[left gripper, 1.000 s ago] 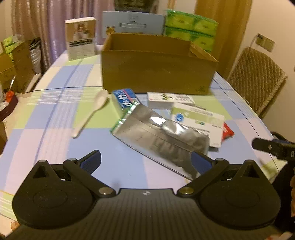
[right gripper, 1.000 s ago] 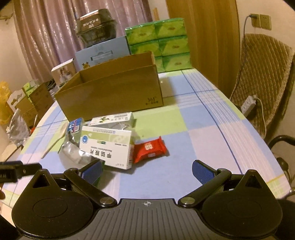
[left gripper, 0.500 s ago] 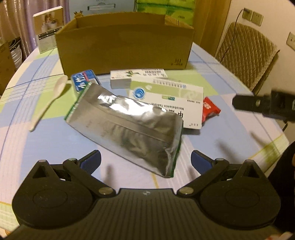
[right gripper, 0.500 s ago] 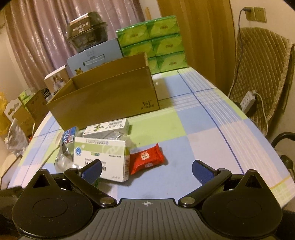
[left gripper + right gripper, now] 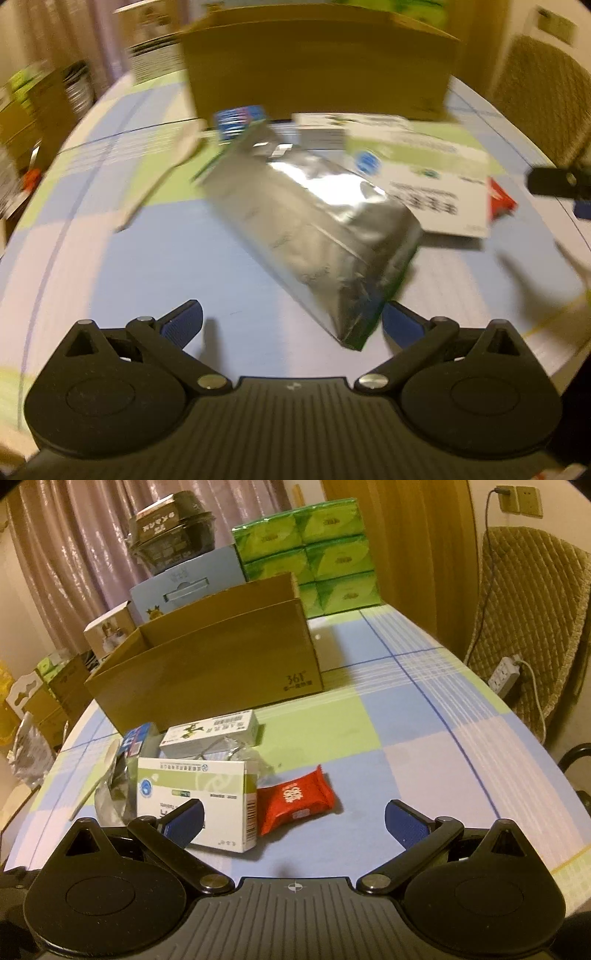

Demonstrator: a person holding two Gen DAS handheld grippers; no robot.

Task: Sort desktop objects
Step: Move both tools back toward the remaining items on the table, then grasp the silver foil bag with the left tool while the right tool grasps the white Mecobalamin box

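Sorting looks barely begun: the foil pouch (image 5: 314,236), medicine box (image 5: 195,797) and red packet (image 5: 295,799) lie on the table (image 5: 406,738) before the cardboard box (image 5: 221,664); left gripper (image 5: 291,319) and right gripper (image 5: 293,821) have fingers spread, holding nothing

warm dim indoor light throughout. pinkish curtains (image 5: 74,565) are hung behind the table (image 5: 424,738), which is covered in a blue, green and white checked cloth. a quilted-cover chair (image 5: 524,602) is set at right; a wall socket (image 5: 519,500) is mounted above it.
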